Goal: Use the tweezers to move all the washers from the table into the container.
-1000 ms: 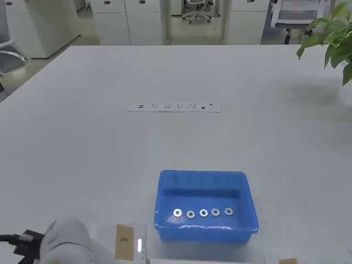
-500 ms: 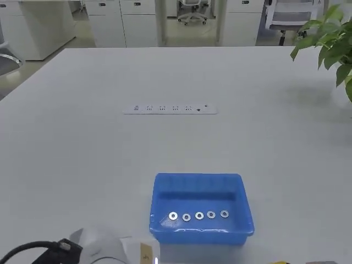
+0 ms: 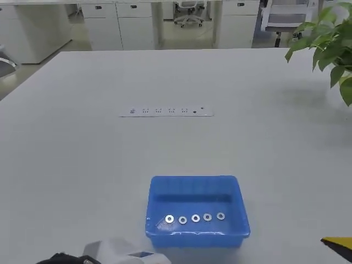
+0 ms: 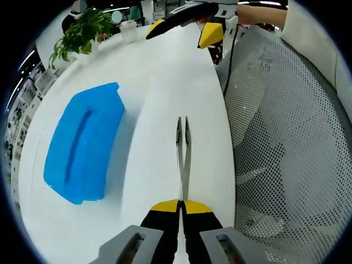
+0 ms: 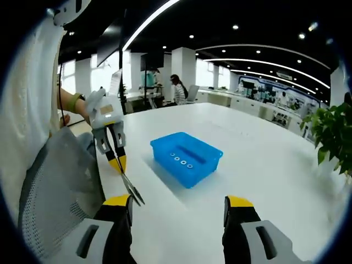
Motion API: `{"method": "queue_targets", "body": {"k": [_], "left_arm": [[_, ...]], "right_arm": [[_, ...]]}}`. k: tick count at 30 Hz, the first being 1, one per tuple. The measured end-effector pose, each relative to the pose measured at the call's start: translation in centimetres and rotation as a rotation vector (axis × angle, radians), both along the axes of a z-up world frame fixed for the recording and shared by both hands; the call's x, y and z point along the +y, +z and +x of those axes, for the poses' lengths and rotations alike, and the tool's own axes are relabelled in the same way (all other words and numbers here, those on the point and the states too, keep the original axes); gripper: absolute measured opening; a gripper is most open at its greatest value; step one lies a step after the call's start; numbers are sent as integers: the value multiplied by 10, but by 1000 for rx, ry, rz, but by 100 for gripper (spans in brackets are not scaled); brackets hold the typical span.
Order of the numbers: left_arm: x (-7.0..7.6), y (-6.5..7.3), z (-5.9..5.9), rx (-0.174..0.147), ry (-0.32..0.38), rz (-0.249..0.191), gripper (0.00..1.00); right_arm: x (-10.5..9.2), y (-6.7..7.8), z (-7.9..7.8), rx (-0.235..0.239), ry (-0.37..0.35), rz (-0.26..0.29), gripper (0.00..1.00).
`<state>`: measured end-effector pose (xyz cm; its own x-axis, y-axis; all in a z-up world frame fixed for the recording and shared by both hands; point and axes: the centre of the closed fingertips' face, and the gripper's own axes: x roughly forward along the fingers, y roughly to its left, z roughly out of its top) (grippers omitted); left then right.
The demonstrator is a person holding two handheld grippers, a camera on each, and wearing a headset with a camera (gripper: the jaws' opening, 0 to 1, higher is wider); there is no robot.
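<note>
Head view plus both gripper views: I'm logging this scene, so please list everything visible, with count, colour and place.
Table: one, pale grey, under everything.
Container: one, blue, near the table's front edge.
Washers: five, silver, in a row inside the container.
Tweezers: one, silver, tips over the table.
Power strip: one, white, flat mid-table.
Plant: one, green, far right.
Mesh chair: one, grey, beside the table.
Left gripper: one, yellow-tipped, shut on the tweezers.
Right gripper: one, yellow-tipped, open, empty.
</note>
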<state>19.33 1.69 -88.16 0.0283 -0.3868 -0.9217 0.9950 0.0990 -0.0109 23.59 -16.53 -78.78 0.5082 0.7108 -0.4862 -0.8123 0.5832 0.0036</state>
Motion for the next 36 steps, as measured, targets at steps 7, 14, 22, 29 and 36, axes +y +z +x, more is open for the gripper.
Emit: {"method": "queue_targets", "body": {"k": [7, 14, 22, 29, 36], "left_arm": [[0, 1, 1, 11, 22, -5, 0], [3, 9, -1, 12, 118, -62, 3], [21, 42, 3, -63, 388, -227, 13], [43, 68, 7, -131, 686, -422, 32], [66, 112, 20, -265, 968, -764, 60]], "right_arm": [[-8, 7, 2, -24, -94, 65, 75], [-4, 12, 6, -49, -116, 78, 81], [0, 16, 8, -73, -124, 77, 88], [3, 21, 7, -67, -144, 103, 96], [-4, 34, 12, -110, -205, 117, 99]]}}
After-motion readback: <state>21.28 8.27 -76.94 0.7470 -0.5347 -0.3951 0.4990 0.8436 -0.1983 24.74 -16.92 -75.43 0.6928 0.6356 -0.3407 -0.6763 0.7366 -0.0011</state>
